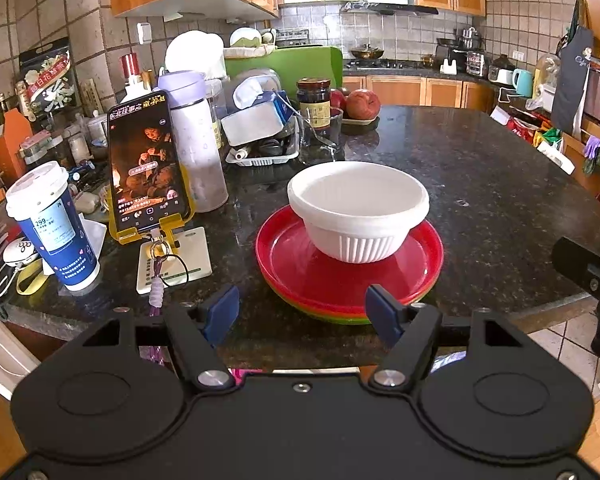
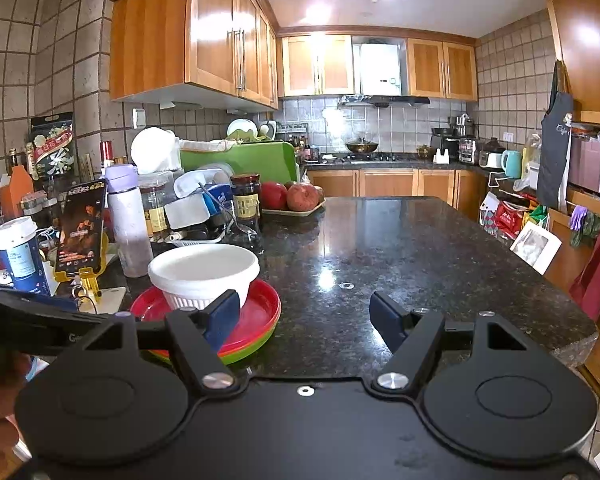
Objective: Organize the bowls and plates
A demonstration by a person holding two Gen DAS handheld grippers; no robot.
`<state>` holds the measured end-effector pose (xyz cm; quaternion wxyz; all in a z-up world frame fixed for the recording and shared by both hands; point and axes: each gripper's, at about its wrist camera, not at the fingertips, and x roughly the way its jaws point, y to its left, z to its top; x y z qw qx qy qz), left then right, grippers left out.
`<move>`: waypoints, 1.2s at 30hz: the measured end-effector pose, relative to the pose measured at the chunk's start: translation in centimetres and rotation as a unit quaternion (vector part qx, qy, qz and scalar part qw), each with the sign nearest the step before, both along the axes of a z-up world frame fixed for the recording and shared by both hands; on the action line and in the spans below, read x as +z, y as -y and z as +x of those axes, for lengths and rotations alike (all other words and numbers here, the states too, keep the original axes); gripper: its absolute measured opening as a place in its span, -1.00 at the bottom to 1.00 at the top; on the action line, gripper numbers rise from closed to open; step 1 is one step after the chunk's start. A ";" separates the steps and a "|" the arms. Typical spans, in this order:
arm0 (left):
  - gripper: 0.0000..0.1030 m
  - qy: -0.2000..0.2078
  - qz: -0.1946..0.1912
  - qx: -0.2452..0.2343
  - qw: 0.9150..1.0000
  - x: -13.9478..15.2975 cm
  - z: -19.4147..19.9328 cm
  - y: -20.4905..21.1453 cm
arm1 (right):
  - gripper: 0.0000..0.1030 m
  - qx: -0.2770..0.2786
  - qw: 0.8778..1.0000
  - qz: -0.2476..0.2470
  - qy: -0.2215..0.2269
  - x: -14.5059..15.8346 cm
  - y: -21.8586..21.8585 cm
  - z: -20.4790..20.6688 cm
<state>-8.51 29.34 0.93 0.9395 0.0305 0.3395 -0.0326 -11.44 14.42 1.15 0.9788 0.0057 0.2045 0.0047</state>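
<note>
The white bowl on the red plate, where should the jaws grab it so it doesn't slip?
Probably the white bowl's thick rim, coming from above on the near side, one jaw inside and one outside. The rim sticks out like a band, while the ribbed wall below slopes inward and looks slippery. The bowl sits upright on the red plate, and the left gripper is open, already facing it.

A dark speckled granite counter (image 1: 440, 168) bears a stack of plates (image 1: 296, 276) near its front edge, a paper cup (image 1: 52, 228), a phone stand (image 1: 172, 260), a bottle (image 1: 196, 148), a jar (image 1: 314, 102) and a fruit tray (image 2: 296, 213).
</note>
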 end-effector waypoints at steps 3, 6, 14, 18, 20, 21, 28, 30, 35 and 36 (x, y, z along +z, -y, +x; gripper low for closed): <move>0.41 0.002 0.000 -0.002 1.000 0.0 -0.3 0.2 | 0.45 0.002 1.000 -0.003 0.001 0.1 -0.1 -0.3; 0.40 0.001 -0.001 -0.004 1.000 -0.1 -0.5 0.4 | 0.45 0.004 1.000 -0.003 0.002 0.2 0.0 -0.7; 0.40 0.004 -0.003 -0.008 1.000 0.1 -0.8 1.3 | 0.45 0.002 1.000 0.003 0.005 0.3 0.5 -1.1; 0.40 0.001 -0.002 -0.008 1.000 0.1 -0.9 1.7 | 0.45 0.001 1.000 0.006 0.006 0.4 0.8 -1.0; 0.40 0.001 -0.002 -0.007 1.000 0.1 -0.9 1.8 | 0.45 0.000 1.000 0.009 0.006 0.4 0.9 -1.0; 0.40 0.001 -0.003 -0.007 1.000 0.1 -0.8 1.8 | 0.45 0.000 1.000 0.011 0.006 0.4 0.9 -0.8; 0.40 0.004 0.000 -0.003 1.000 0.2 -0.9 1.8 | 0.45 0.003 1.000 0.015 0.004 0.3 0.9 -0.6; 0.40 0.004 0.001 -0.003 1.000 0.2 -0.9 1.8 | 0.45 0.003 1.000 0.015 0.003 0.2 0.9 -0.6; 0.40 0.000 0.000 -0.004 1.000 0.1 -1.0 1.8 | 0.45 0.007 1.000 0.015 0.001 0.2 0.8 -0.7; 0.40 0.000 -0.001 -0.004 1.000 0.1 -1.0 1.8 | 0.45 0.008 1.000 0.014 0.001 0.2 0.9 -0.8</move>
